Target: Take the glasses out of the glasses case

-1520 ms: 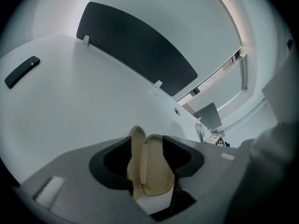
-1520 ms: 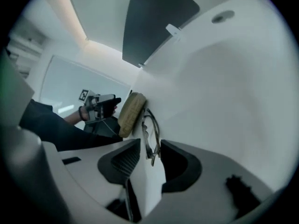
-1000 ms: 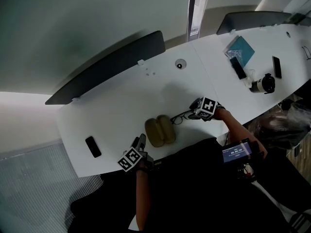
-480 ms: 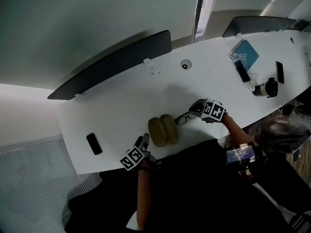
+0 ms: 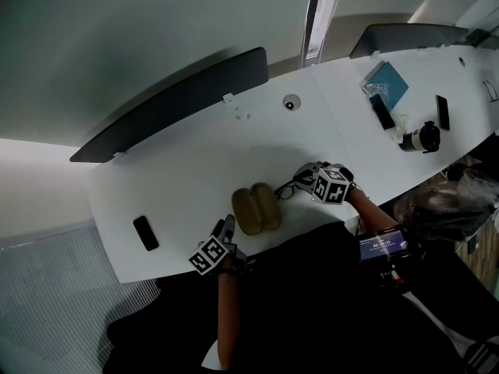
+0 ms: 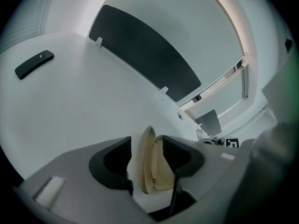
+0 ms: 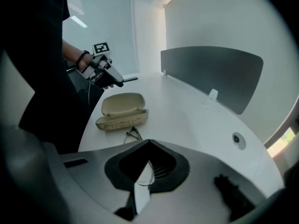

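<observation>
The glasses (image 5: 285, 190) were out of the open beige glasses case (image 5: 256, 209) and just beside it over the white table (image 5: 195, 170), one lens clamped in the closed right tongs (image 7: 148, 169), while the left tongs (image 6: 144, 150) hovered near the case's other side, jaws apart, gripping nothing.

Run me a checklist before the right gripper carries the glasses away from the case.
1. Right gripper shut on the glasses: ok, a lens sits between the closed jaws.
2. Glasses out of the glasses case: ok, they are beside the open case, not in it.
3. Glasses lifted off the table: cannot tell.
4. Left gripper steadying the case: not ok, its jaws stand apart with the case ahead of them, ungripped.
5. Bare tabletop near the case for setting down: ok.
</observation>
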Available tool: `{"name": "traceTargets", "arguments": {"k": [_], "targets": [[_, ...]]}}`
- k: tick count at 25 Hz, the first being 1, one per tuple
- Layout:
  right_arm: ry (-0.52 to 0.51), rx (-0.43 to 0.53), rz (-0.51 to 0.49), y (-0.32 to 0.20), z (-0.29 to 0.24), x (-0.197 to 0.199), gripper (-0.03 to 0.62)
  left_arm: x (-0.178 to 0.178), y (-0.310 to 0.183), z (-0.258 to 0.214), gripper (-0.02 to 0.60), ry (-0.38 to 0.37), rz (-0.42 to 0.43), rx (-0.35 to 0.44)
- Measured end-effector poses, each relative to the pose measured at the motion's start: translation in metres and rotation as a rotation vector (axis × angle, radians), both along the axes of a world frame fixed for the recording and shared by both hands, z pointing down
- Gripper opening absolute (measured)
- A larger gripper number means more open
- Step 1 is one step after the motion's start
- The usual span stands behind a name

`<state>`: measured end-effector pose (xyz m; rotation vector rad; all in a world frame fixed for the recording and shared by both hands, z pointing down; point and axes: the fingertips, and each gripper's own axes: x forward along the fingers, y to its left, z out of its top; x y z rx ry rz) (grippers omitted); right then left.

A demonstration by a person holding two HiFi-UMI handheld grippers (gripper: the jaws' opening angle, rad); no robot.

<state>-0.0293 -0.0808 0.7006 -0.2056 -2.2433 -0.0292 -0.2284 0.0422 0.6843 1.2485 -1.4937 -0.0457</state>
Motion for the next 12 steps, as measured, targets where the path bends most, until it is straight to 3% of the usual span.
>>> {"name": "traceTargets", "arguments": {"k": [12], "targets": [[0.058, 0.135, -0.016, -0.006, -0.003, 0.01, 0.008, 0.012, 0.003, 0.005, 0.219, 0.019, 0.013, 0.011]]}}
